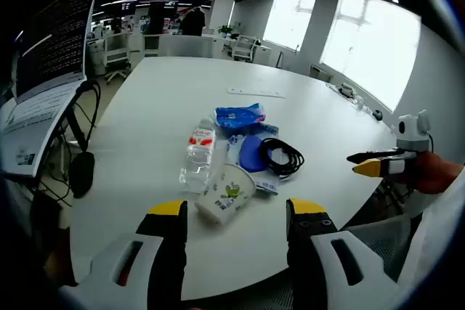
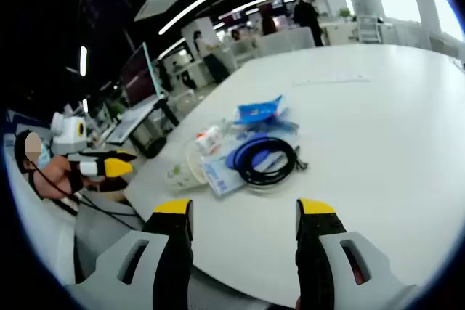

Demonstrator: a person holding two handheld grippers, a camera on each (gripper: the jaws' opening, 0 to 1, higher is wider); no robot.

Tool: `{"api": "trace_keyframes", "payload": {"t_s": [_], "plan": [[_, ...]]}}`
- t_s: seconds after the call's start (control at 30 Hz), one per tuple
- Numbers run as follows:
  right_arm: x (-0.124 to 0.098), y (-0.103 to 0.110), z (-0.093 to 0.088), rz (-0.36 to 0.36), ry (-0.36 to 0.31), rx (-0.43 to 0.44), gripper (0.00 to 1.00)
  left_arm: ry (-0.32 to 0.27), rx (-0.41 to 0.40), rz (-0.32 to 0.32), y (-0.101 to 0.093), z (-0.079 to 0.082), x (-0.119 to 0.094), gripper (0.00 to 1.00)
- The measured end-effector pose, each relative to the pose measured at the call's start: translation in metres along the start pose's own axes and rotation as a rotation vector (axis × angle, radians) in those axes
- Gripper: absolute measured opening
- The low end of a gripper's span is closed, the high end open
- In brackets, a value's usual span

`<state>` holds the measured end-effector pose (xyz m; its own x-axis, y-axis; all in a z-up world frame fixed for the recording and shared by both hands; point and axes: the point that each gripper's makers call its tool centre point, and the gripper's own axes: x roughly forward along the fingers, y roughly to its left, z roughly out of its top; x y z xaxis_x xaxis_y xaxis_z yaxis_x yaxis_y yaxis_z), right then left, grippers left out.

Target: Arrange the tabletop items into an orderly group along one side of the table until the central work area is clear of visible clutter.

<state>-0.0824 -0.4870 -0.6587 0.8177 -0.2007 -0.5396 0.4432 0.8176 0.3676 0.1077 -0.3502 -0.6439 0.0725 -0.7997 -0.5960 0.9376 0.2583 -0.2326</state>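
A small pile lies mid-table. A paper cup [image 1: 227, 194] with a green print lies on its side. Beside it are a clear plastic bottle [image 1: 197, 156], a blue packet [image 1: 238, 116], a blue disc [image 1: 251, 152], a coiled black cable [image 1: 282, 157] and a flat printed pack [image 1: 267, 181]. My left gripper [image 1: 236, 212] stands open just short of the cup. My right gripper [image 2: 244, 212] is open too, short of the cable [image 2: 267, 161] and pack [image 2: 221, 176]. From that side the cup [image 2: 185, 168], bottle [image 2: 209, 138] and packet [image 2: 259, 110] lie beyond. Each gripper also appears in the other's view, right [image 1: 370, 162] and left [image 2: 109, 165].
The white round table [image 1: 145, 121] has a thin white strip [image 1: 254, 93] farther back and small items [image 1: 349, 92] near its far right edge. Monitors [image 1: 51, 41] and hanging cables stand off the left side. Office desks, chairs and people are behind.
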Motion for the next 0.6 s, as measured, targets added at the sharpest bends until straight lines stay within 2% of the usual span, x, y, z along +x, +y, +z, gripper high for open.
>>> {"api": "trace_keyframes", "payload": {"t_s": [0.6], "plan": [[0.006,0.001,0.009,0.039,0.013,-0.006,0.55,-0.012,-0.042,0.057,0.012,0.006,-0.010,0.54]]}}
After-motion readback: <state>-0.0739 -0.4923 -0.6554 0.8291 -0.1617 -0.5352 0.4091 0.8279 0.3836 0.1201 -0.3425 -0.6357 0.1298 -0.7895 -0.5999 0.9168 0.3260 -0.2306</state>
